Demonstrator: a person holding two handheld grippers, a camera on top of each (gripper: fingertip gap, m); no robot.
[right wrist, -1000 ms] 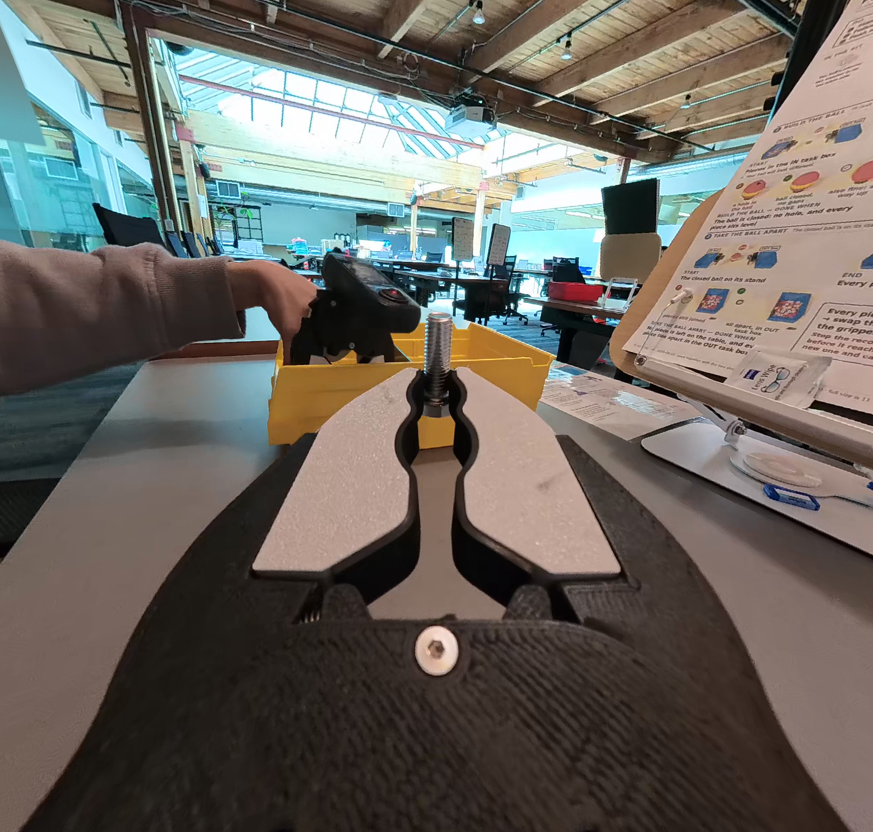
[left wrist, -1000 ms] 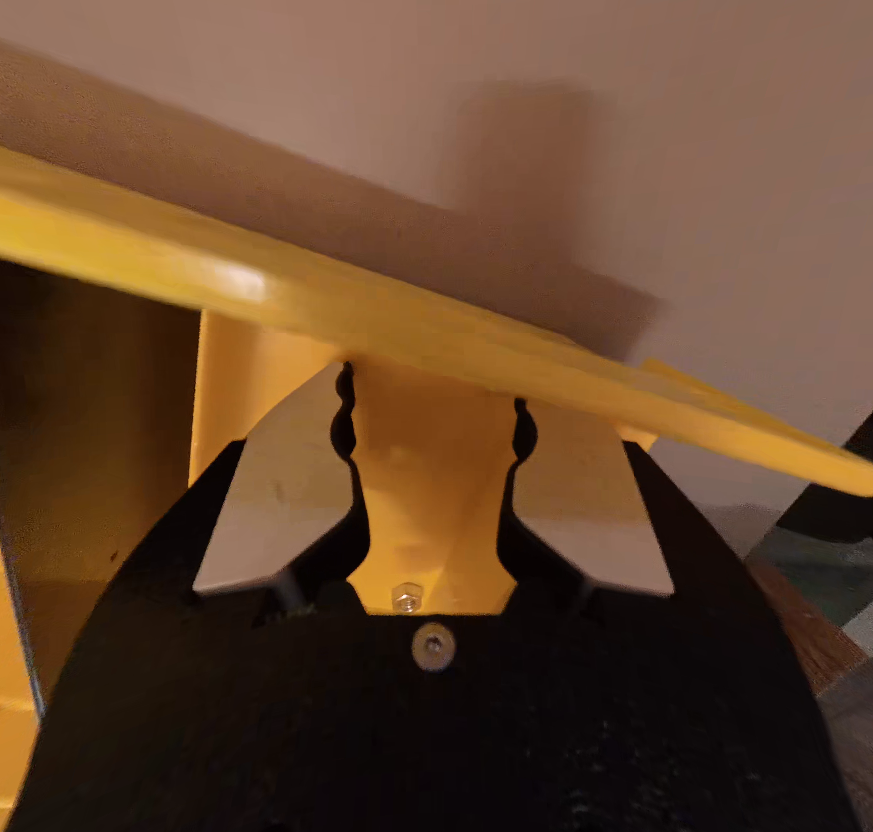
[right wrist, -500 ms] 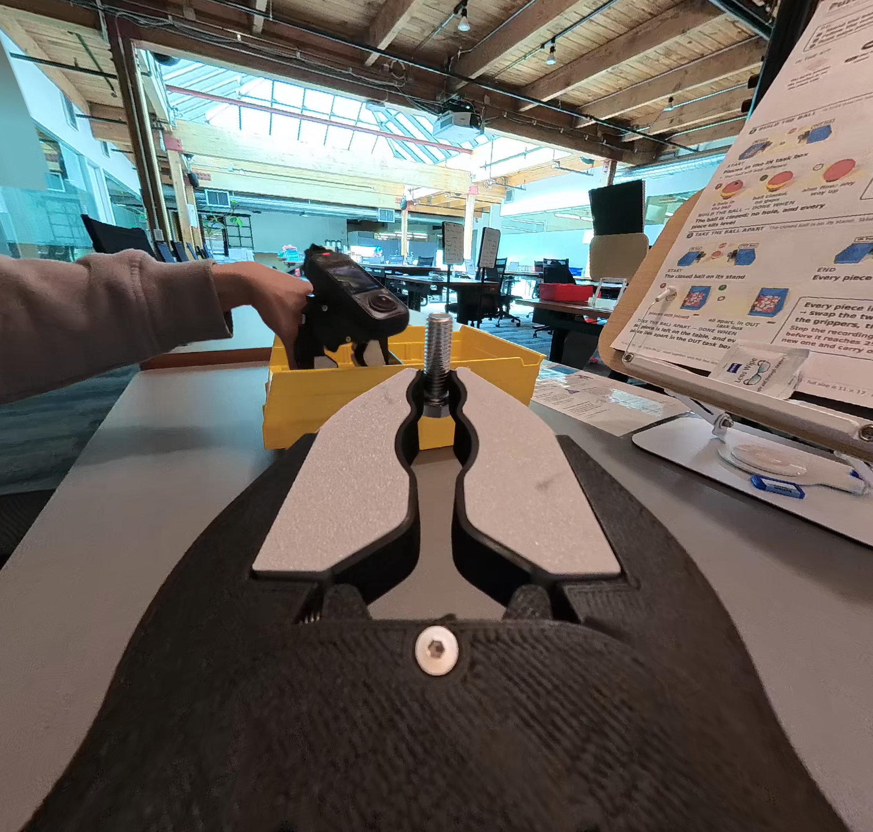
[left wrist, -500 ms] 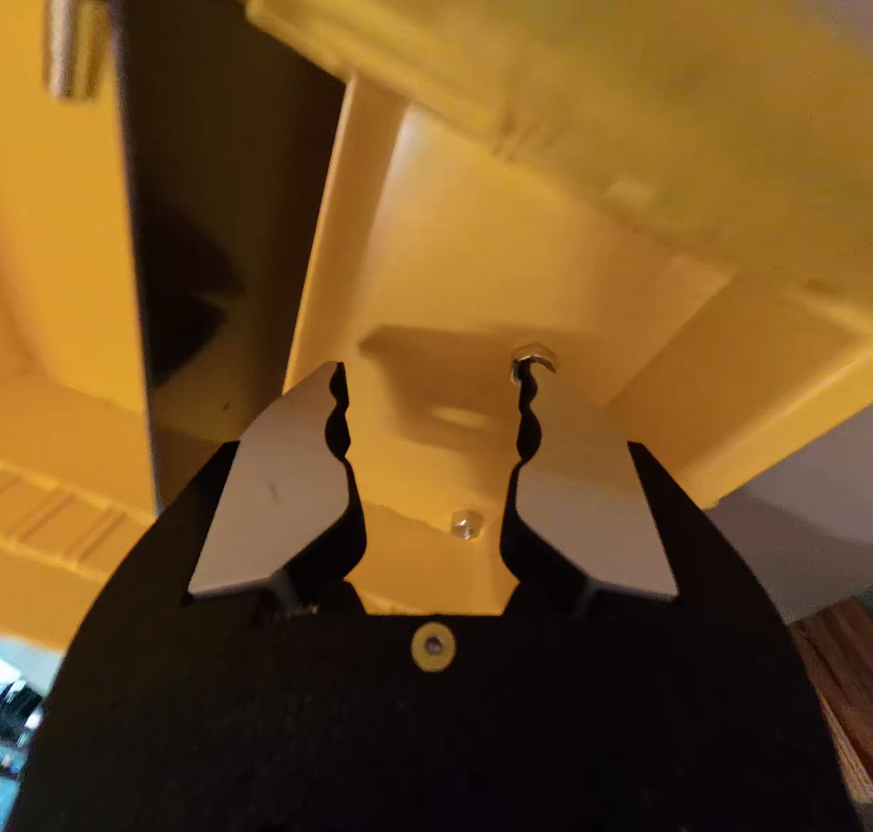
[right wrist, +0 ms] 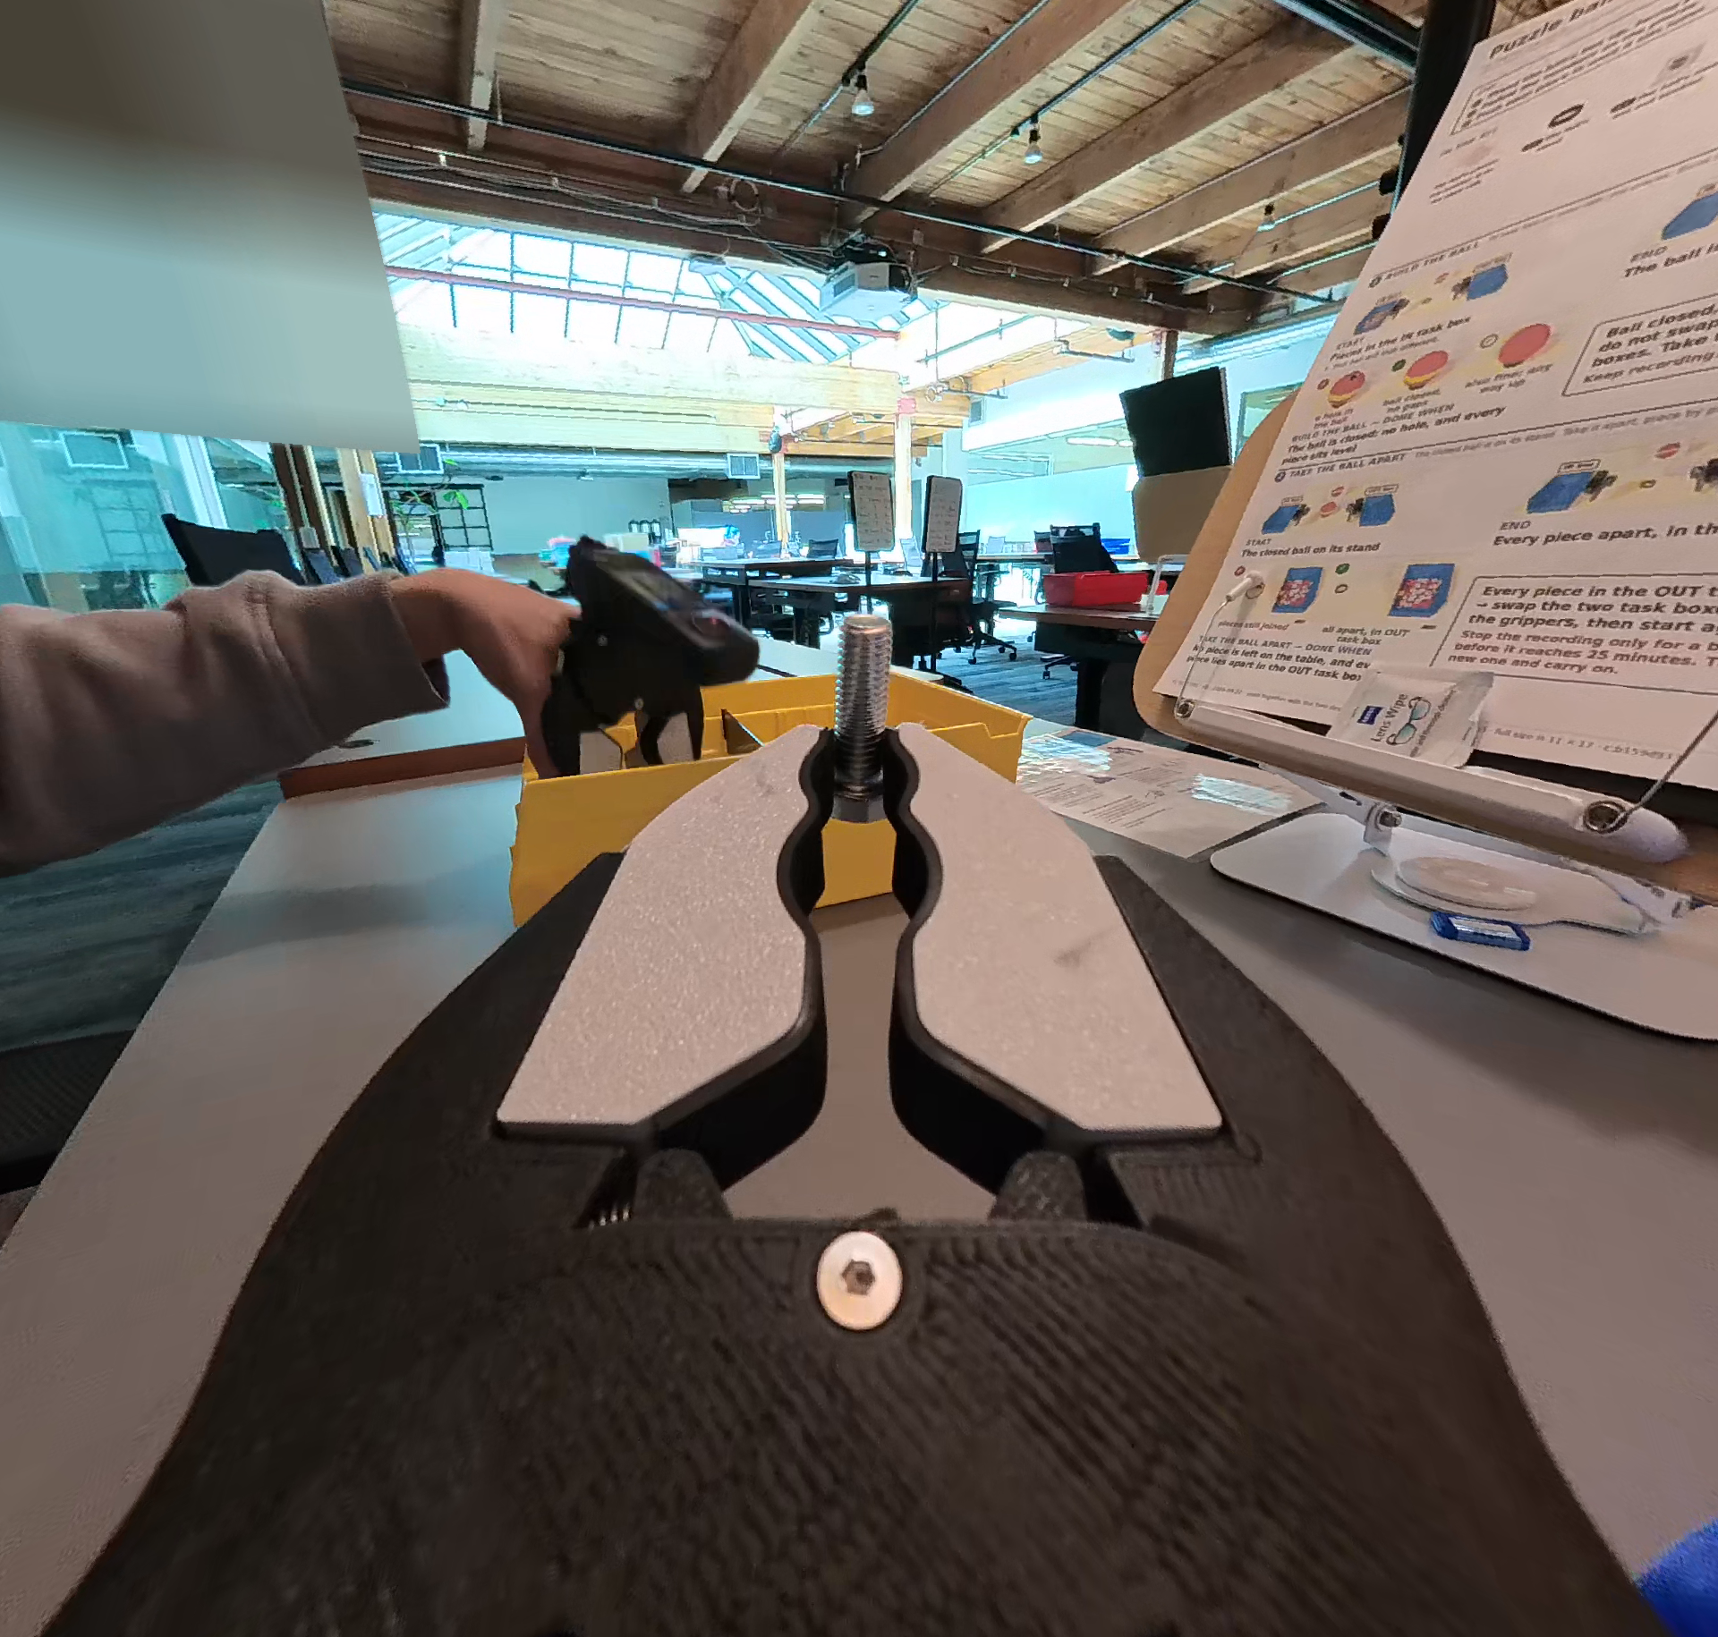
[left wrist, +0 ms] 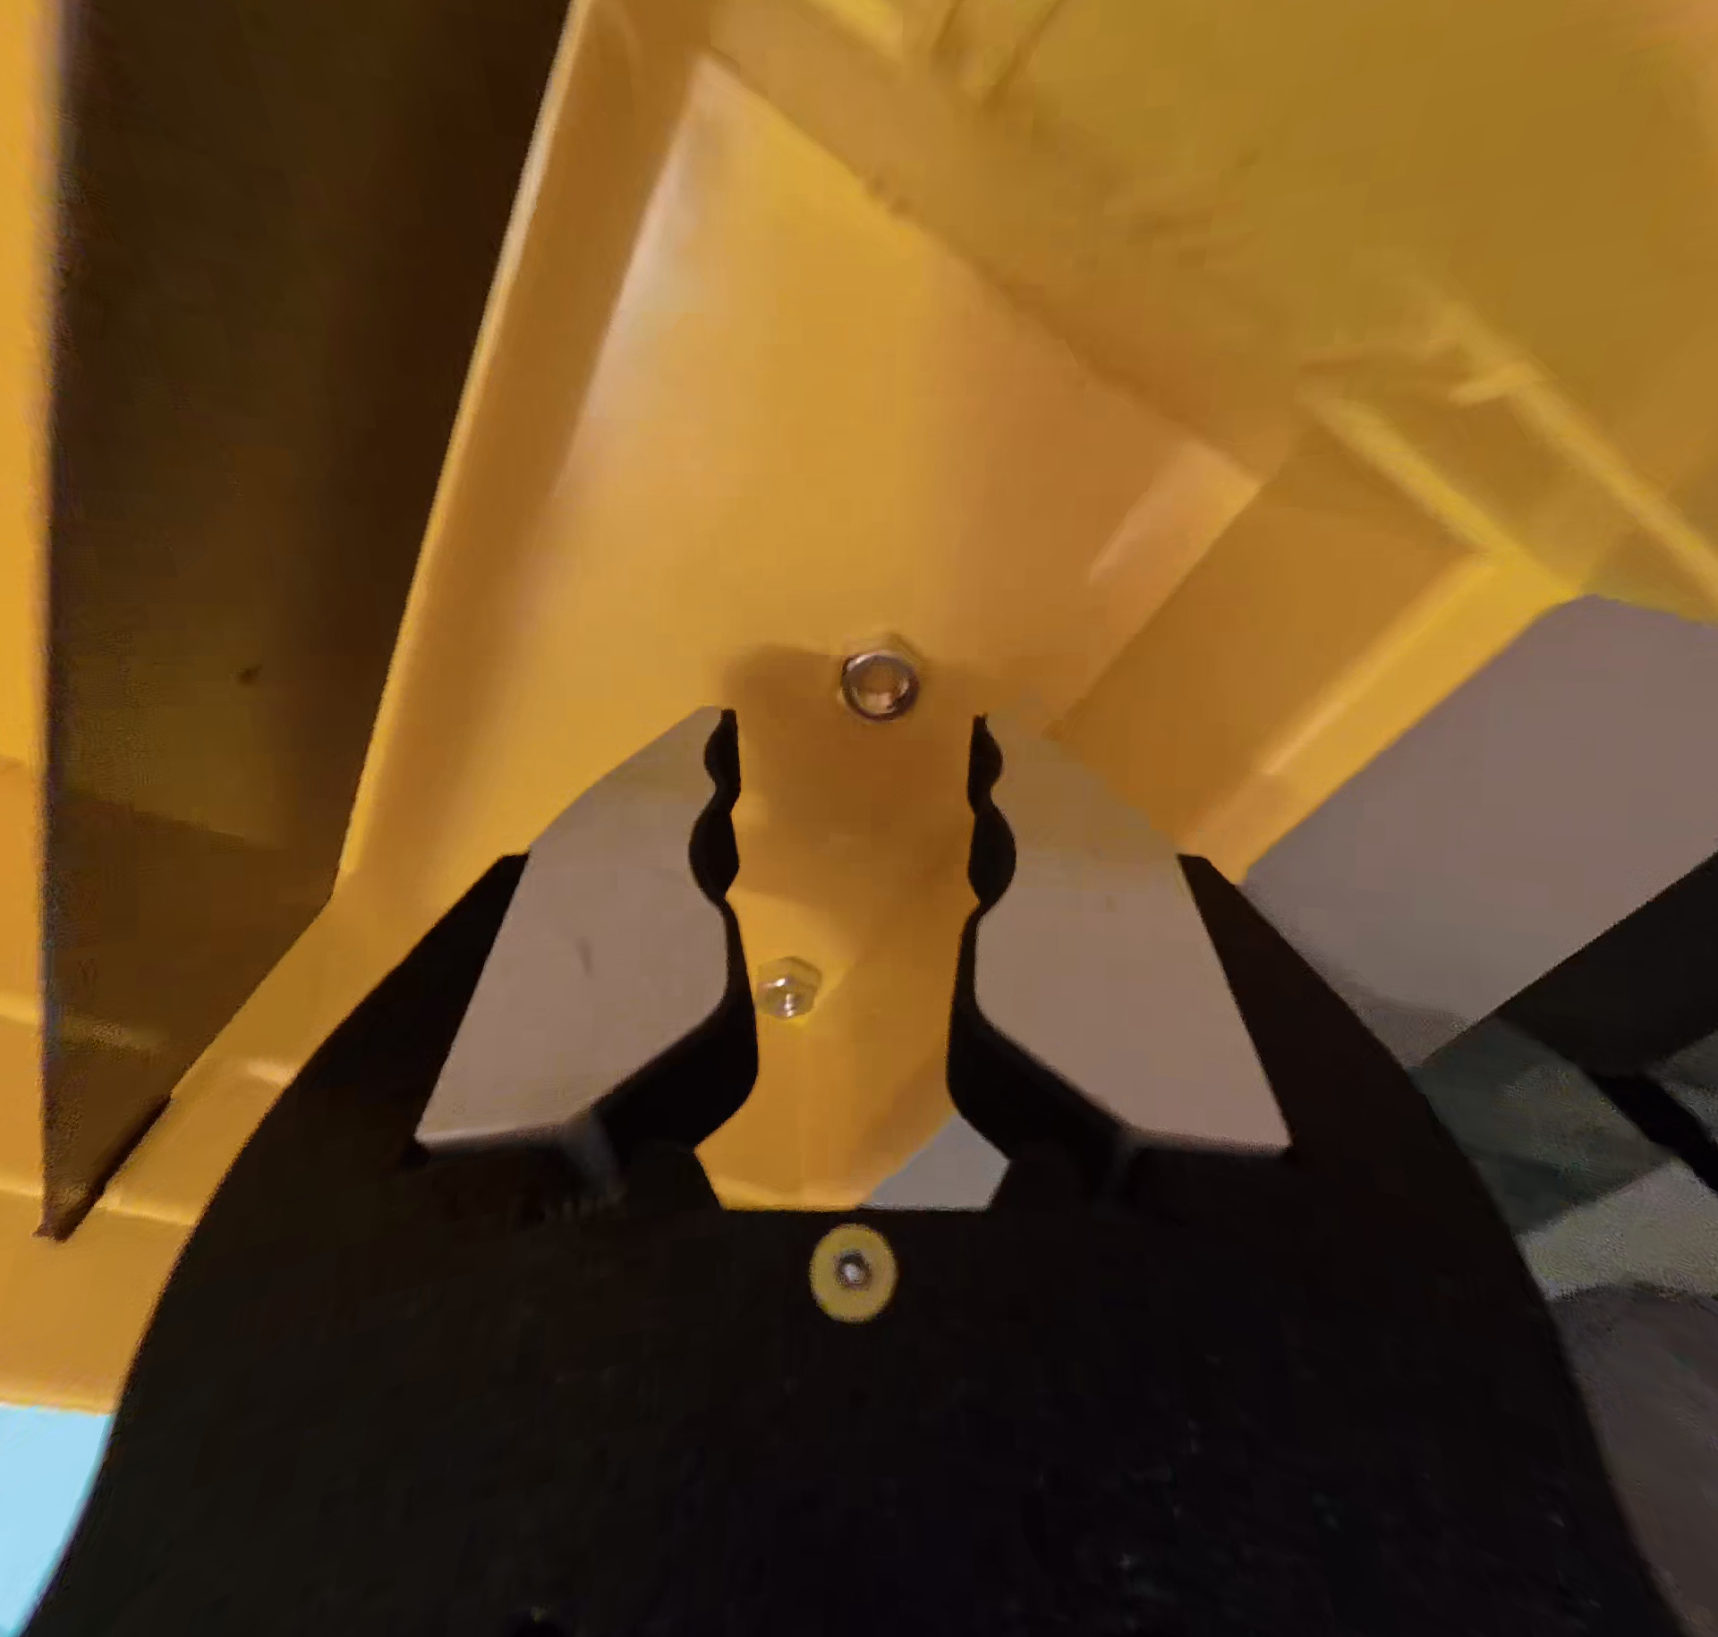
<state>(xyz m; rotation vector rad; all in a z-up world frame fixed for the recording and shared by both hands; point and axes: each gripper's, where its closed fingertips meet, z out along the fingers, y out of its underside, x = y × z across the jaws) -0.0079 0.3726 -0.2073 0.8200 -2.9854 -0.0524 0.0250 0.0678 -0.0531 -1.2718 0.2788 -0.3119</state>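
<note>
The left tool (left wrist: 851, 728), fingers spread and empty, had dipped into the yellow bin (left wrist: 837, 440) toward a nut (left wrist: 878, 684), while the right tool (right wrist: 860, 756) pinched an upright bolt (right wrist: 863, 709) over the counter (right wrist: 307, 905).

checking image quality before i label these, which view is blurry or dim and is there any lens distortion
Left wrist view: dim, warm-tinted and motion-smeared inside the yellow bin; only the silver nut beyond the open left gripper reads fairly clearly. Right wrist view: bright daylight, crisp on the bolt in the right gripper; the far hand is slightly blurred, and wide-angle bending curves the ceiling beams.
</note>
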